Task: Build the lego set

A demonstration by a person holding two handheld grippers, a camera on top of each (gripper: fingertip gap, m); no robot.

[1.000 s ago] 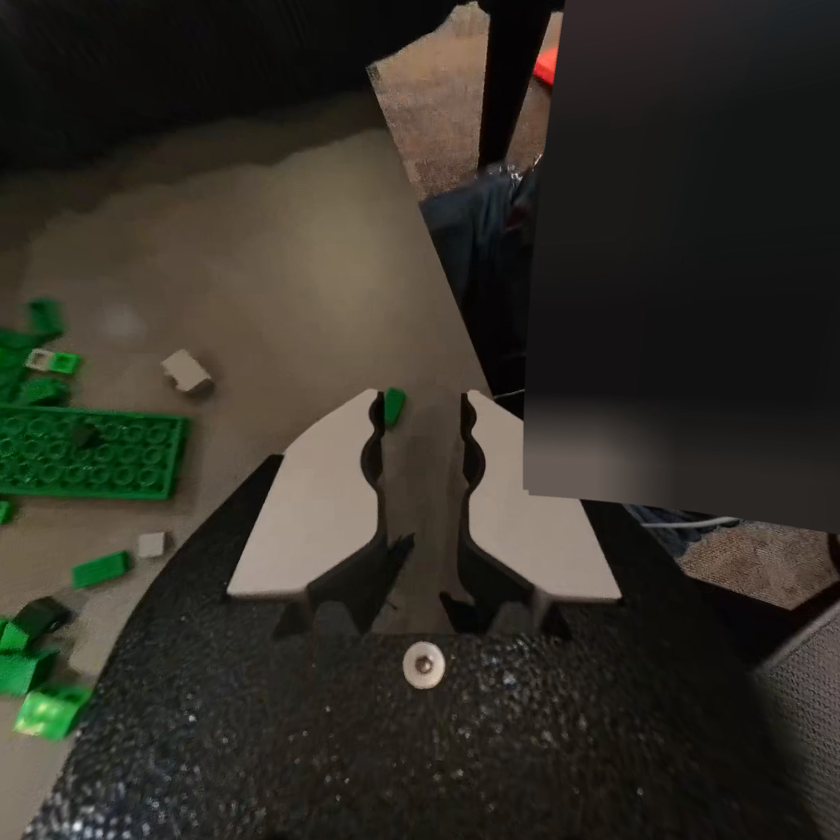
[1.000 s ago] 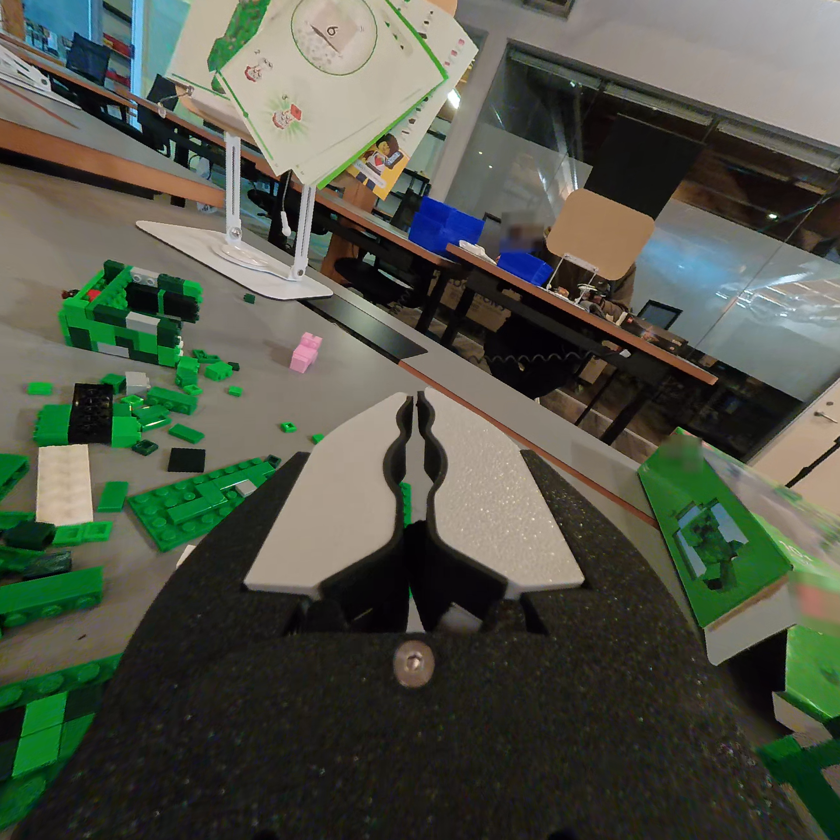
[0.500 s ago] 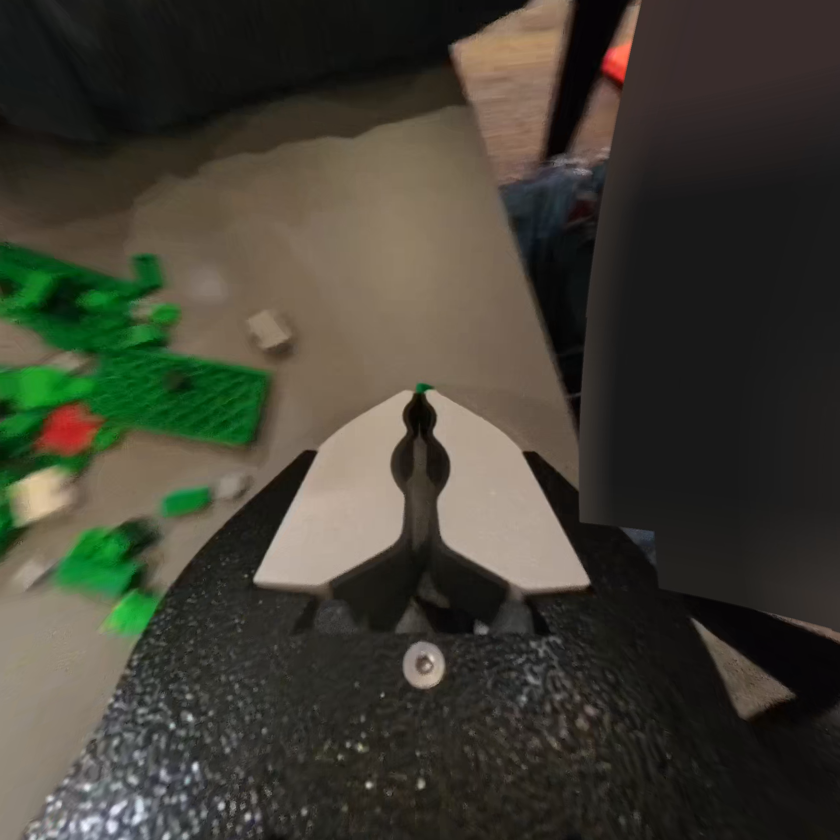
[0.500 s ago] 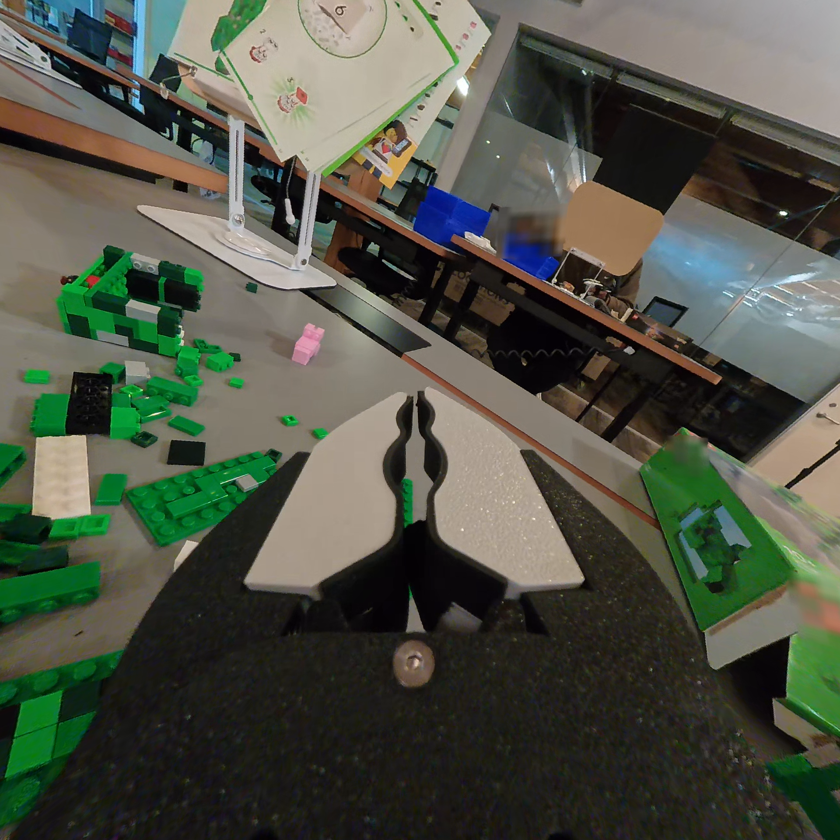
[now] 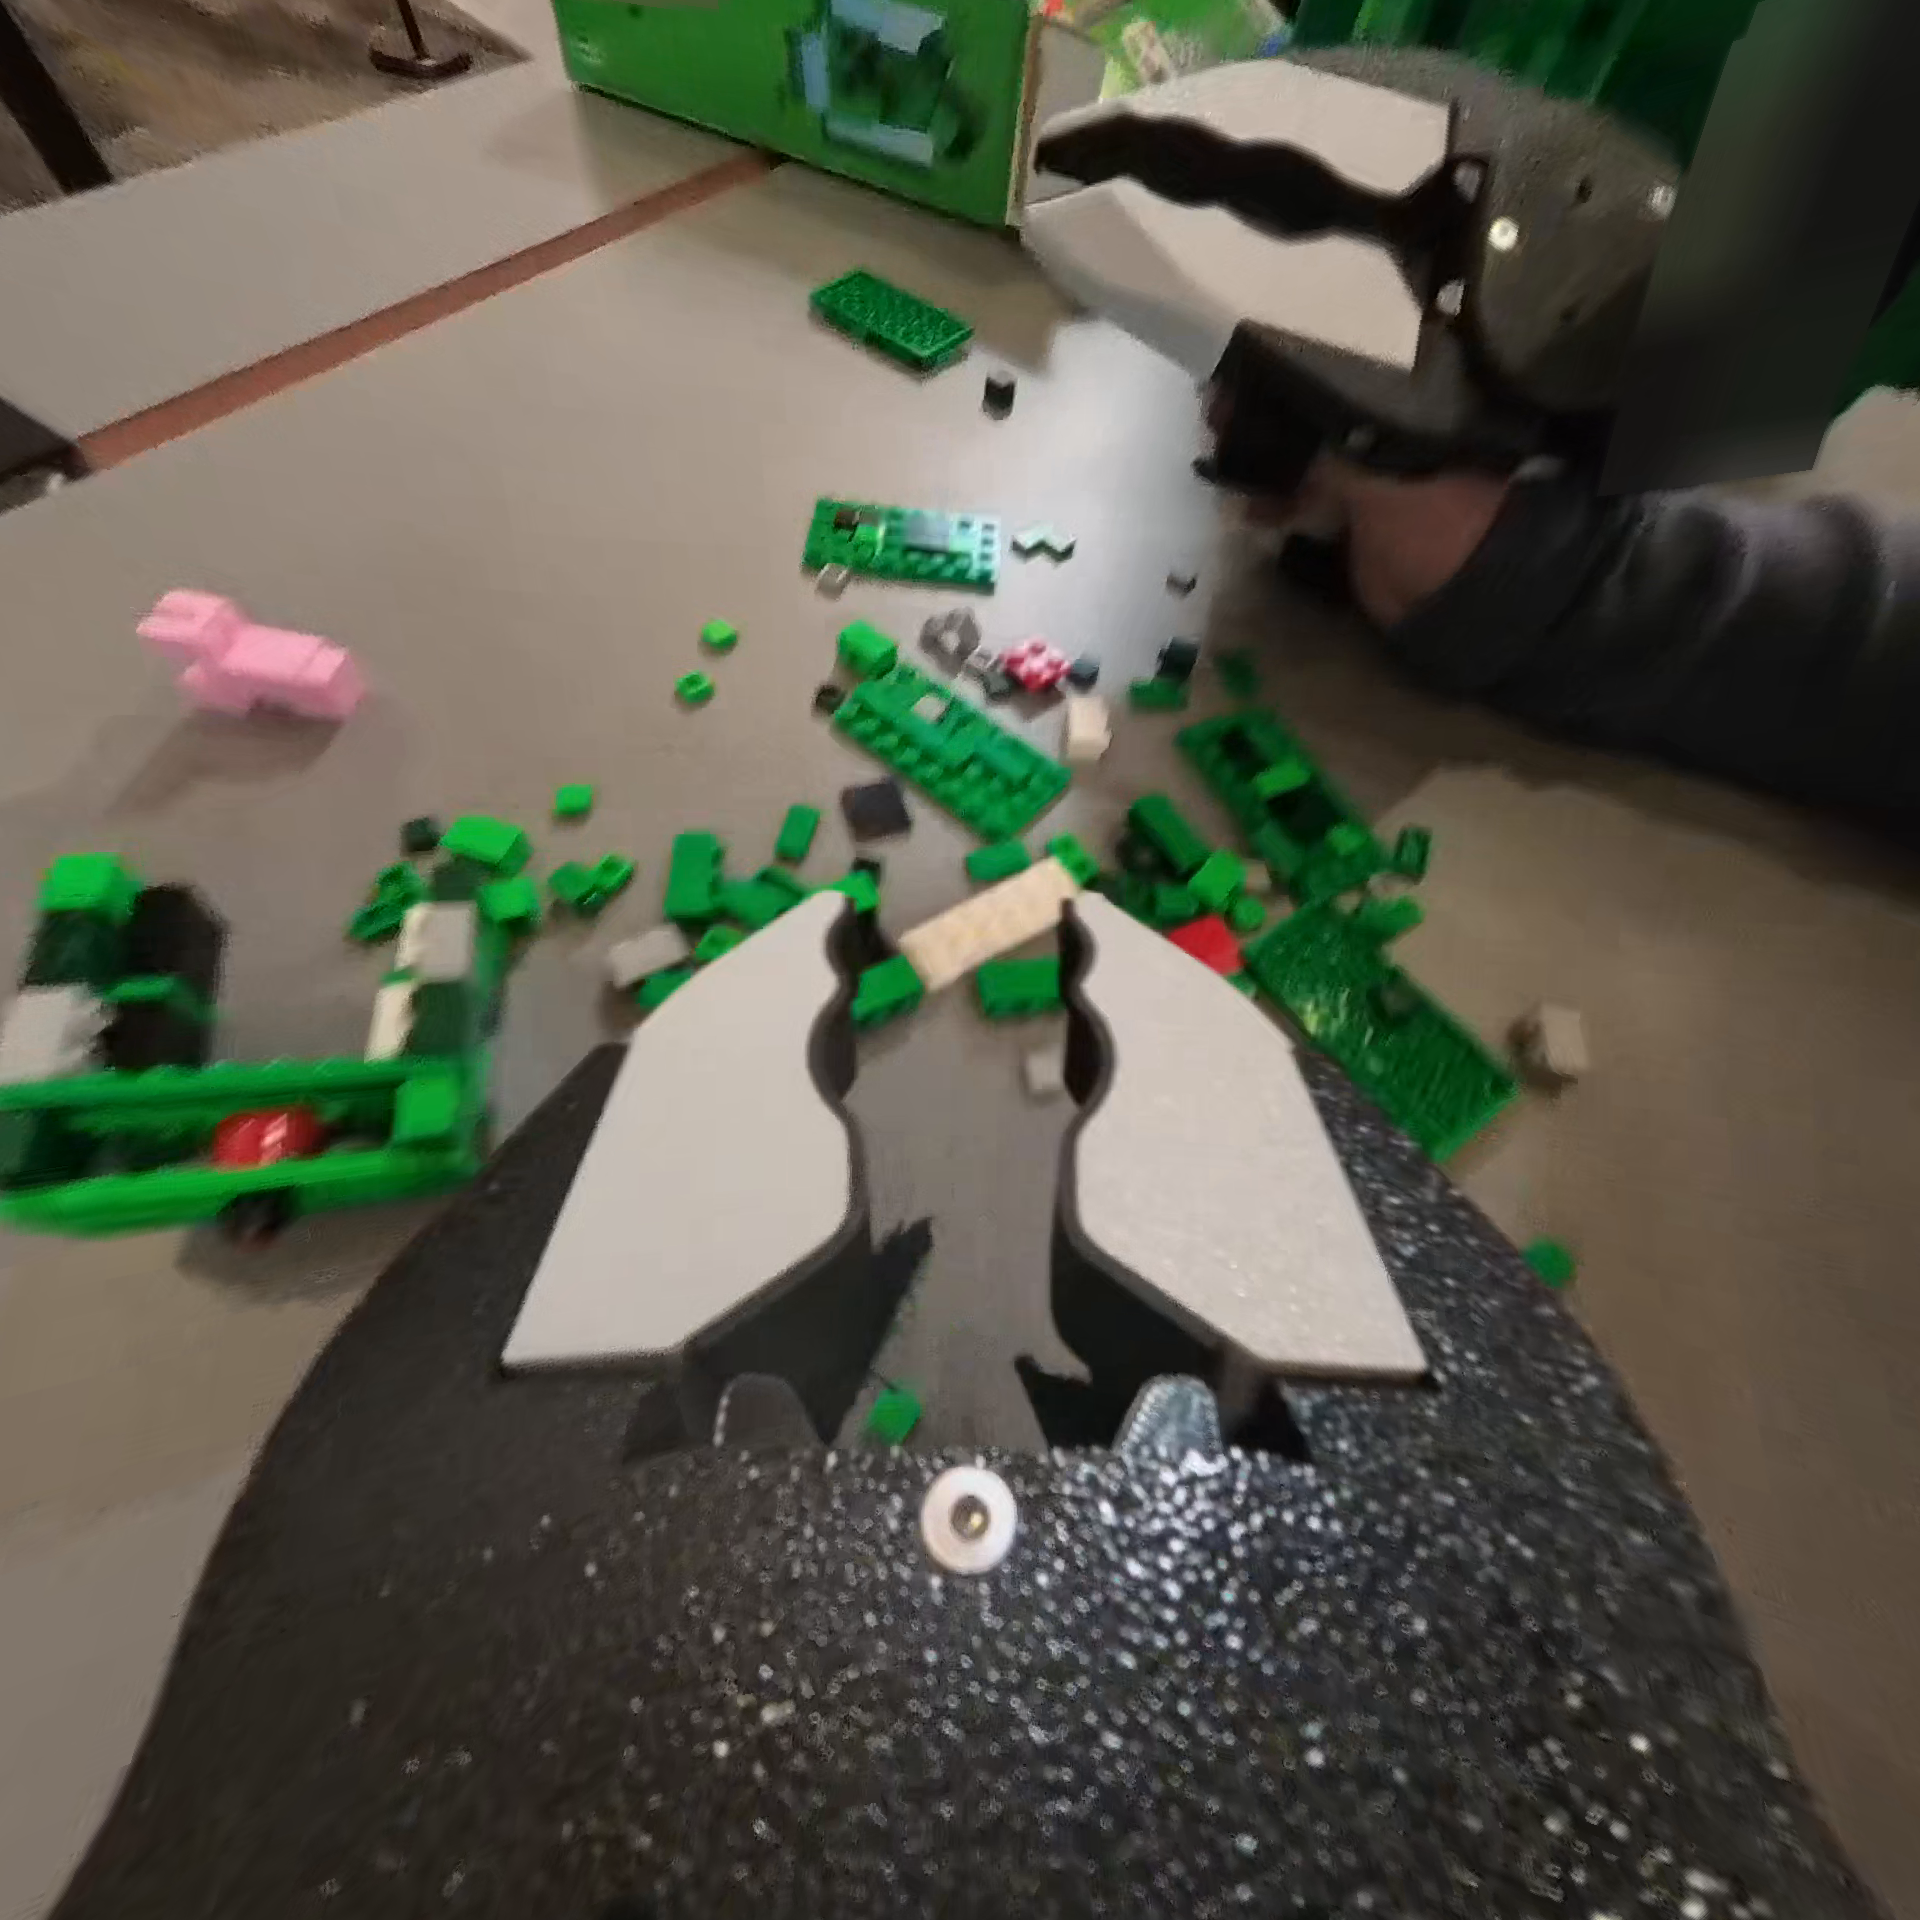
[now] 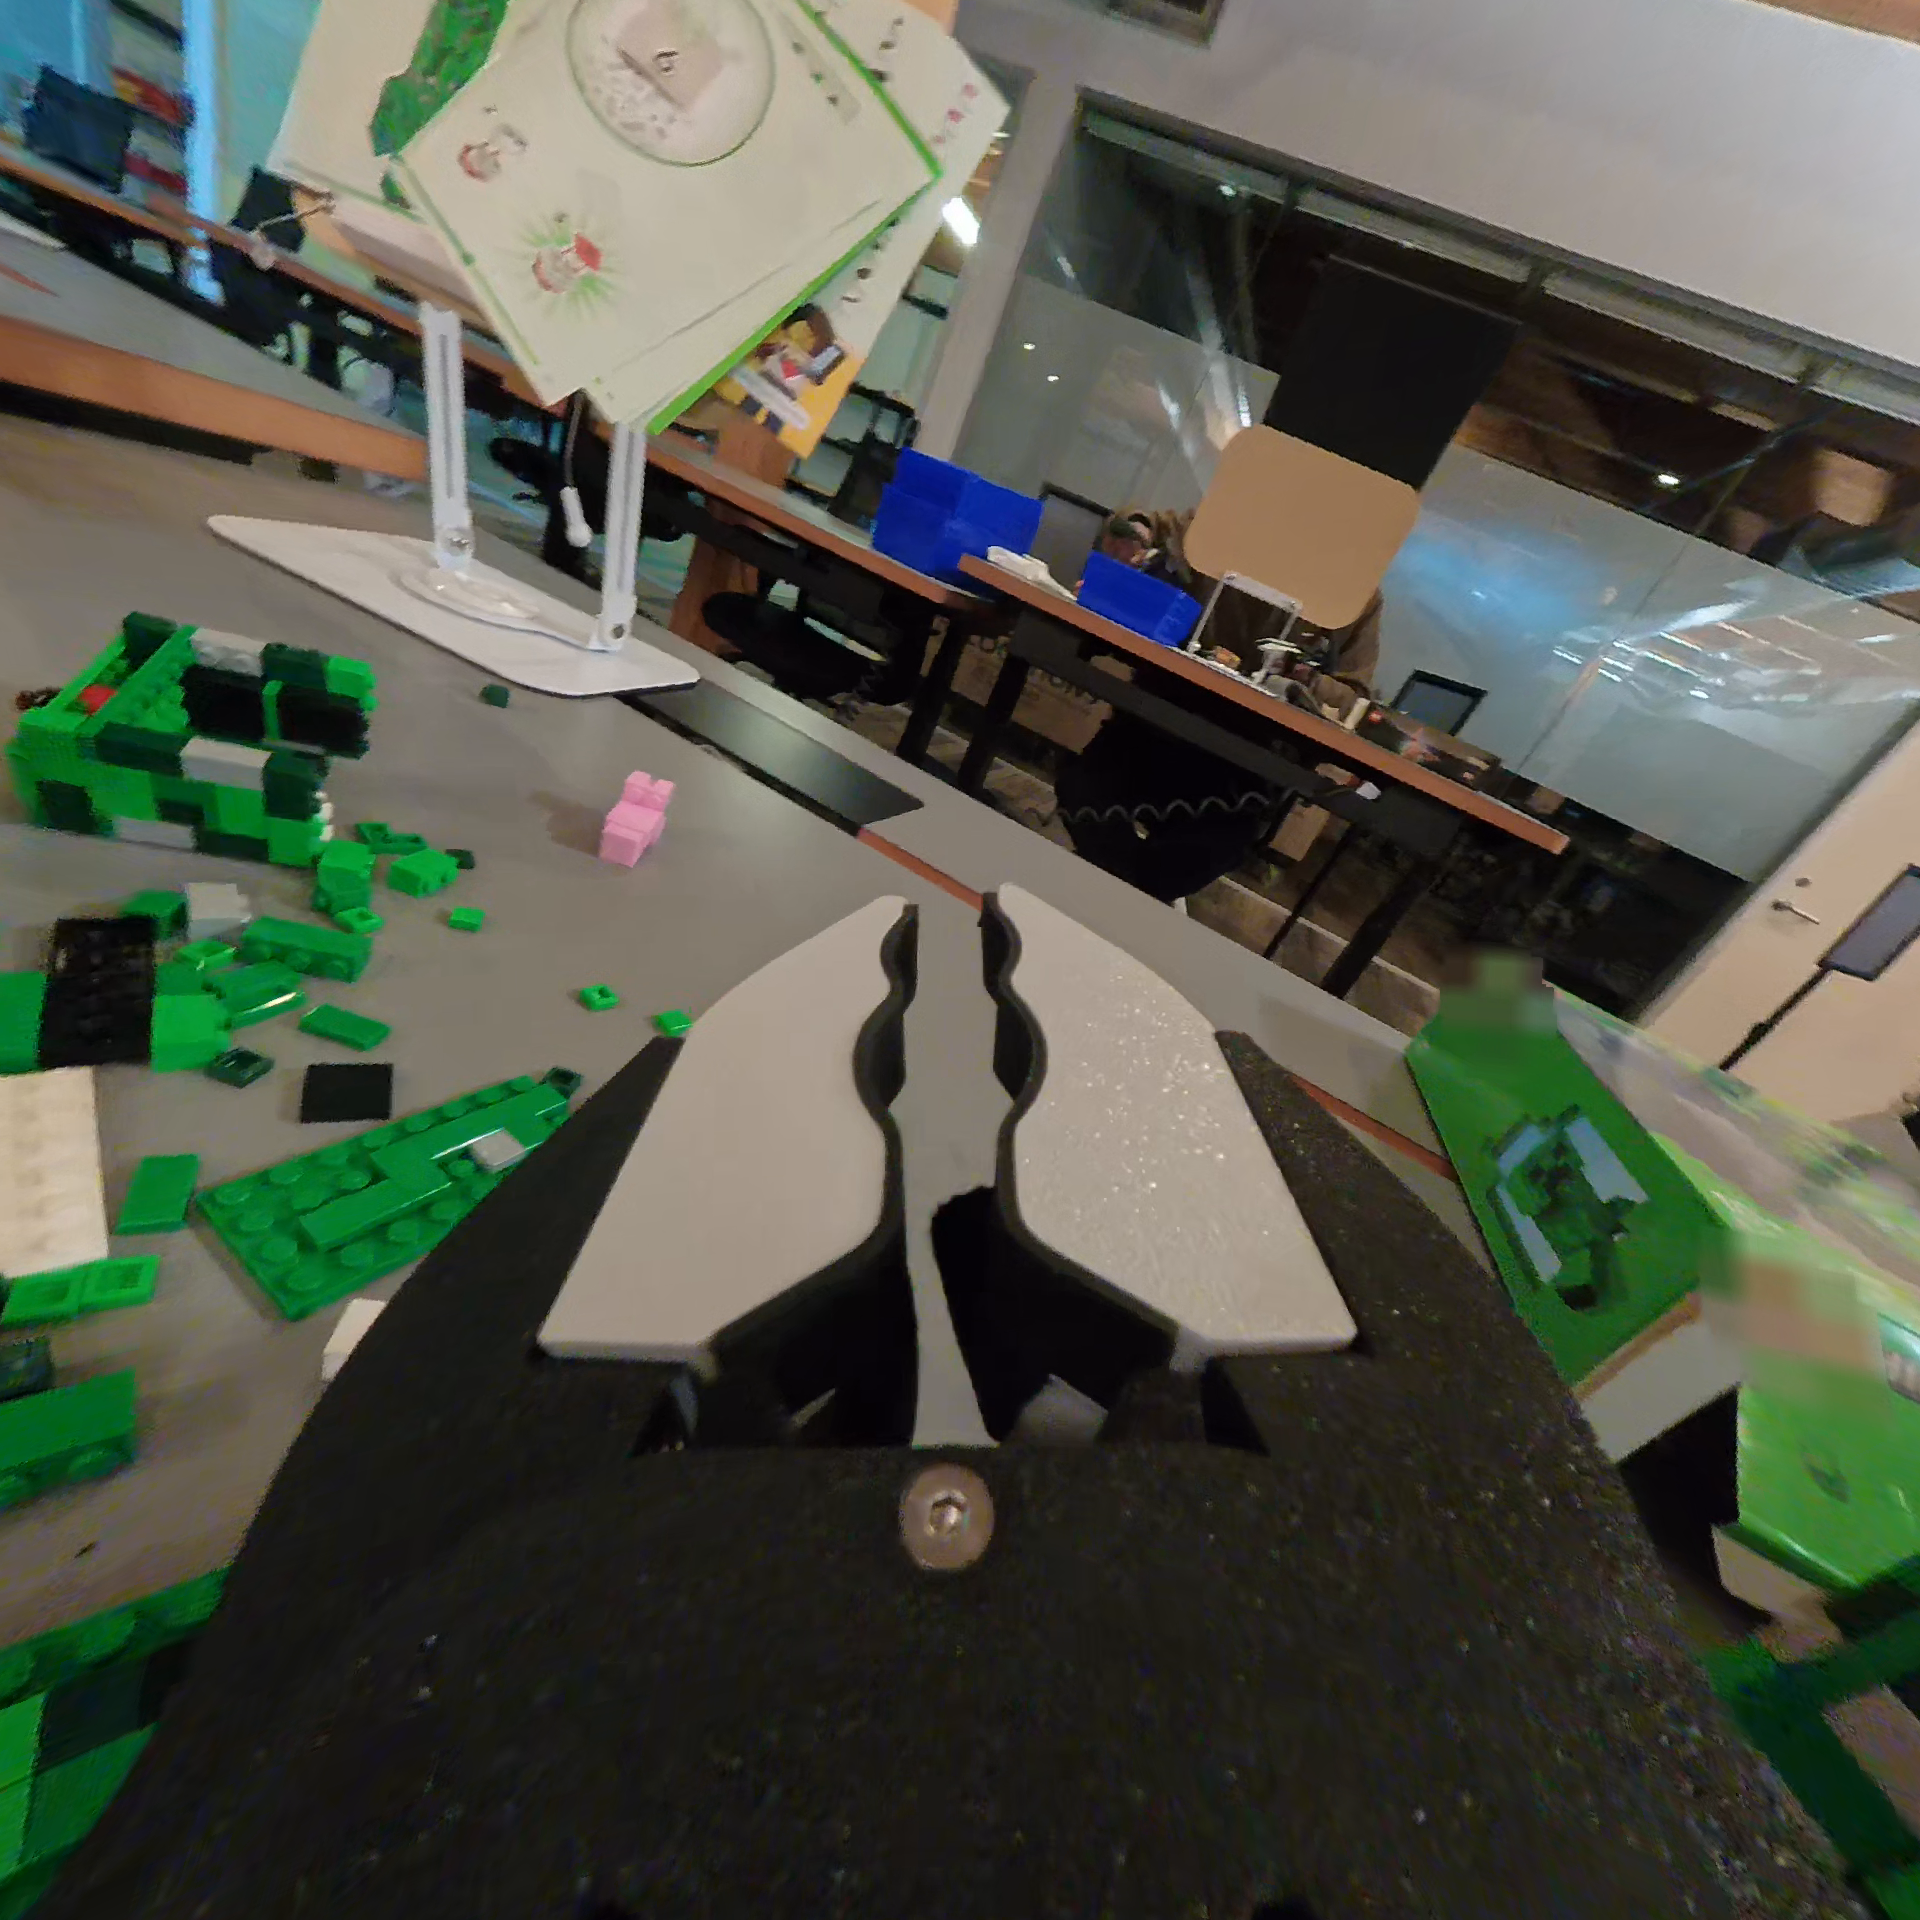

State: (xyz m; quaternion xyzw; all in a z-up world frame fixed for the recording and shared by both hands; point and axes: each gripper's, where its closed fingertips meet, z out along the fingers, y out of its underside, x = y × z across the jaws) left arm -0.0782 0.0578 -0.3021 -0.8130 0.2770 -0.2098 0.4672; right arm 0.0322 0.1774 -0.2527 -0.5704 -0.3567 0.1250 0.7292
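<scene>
Left wrist view: left tongs (image 5: 961, 920) gape empty above loose bricks (image 5: 727, 894) scattered beside the half-built green model (image 5: 239, 1049) on the desk (image 5: 416, 436). Right tongs (image 6: 948, 914) stand slightly parted, empty. Bricks are light, rigid, slick; pinch flat sides.

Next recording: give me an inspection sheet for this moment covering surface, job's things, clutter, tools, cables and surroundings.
Surface: grey table with a brown strip along the far seam.
Job's things: loose green bricks scattered mid-table; partly built green block; pink pig figure; white plate; instruction booklet on a white stand.
Clutter: green set box at the far edge.
Tools: left tool open, empty, above the bricks; right tool narrowly open, nothing between its fingers.
Cables: nothing seen.
Surroundings: other desks, blue bins, glass walls; a sleeve resting on the table.
</scene>
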